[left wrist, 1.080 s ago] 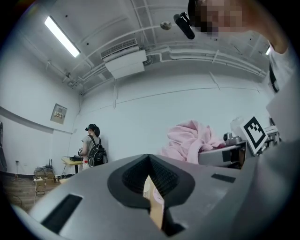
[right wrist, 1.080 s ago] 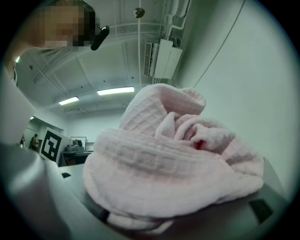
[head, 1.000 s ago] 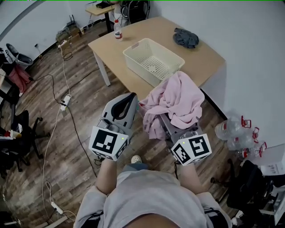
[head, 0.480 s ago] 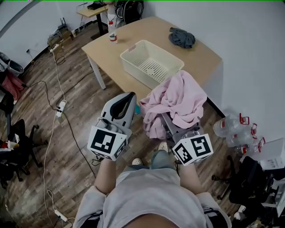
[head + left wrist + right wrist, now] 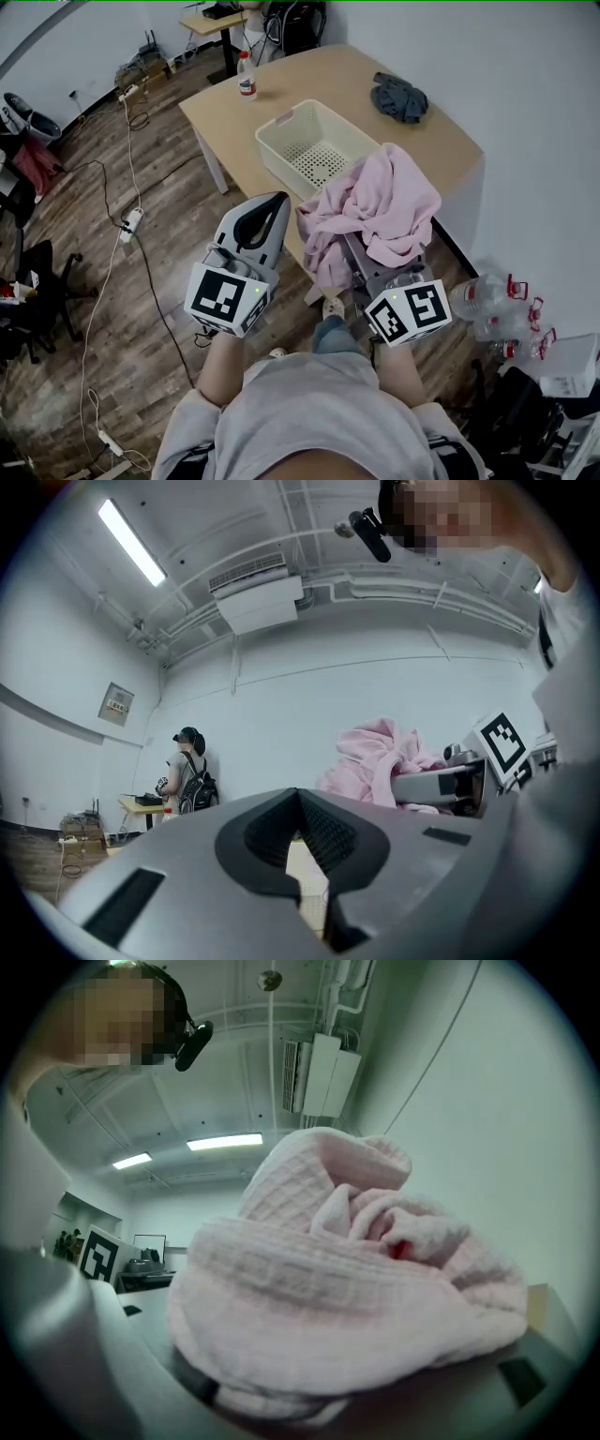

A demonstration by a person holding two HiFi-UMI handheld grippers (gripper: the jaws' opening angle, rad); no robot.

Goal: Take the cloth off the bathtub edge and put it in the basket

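We judge the carry under way: our right tool (image 5: 367,262) grips the bunched pink cloth (image 5: 380,206), held near the basket (image 5: 281,155) on the tabletop (image 5: 225,103). Our left tool (image 5: 274,208) is clenched and empty. Next we should reach over the basket and let go.

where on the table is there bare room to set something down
Bare tabletop lies between the bottle and the grey cloth, behind the basket. The near right edge is crowded: the pink cloth hangs in front of it.
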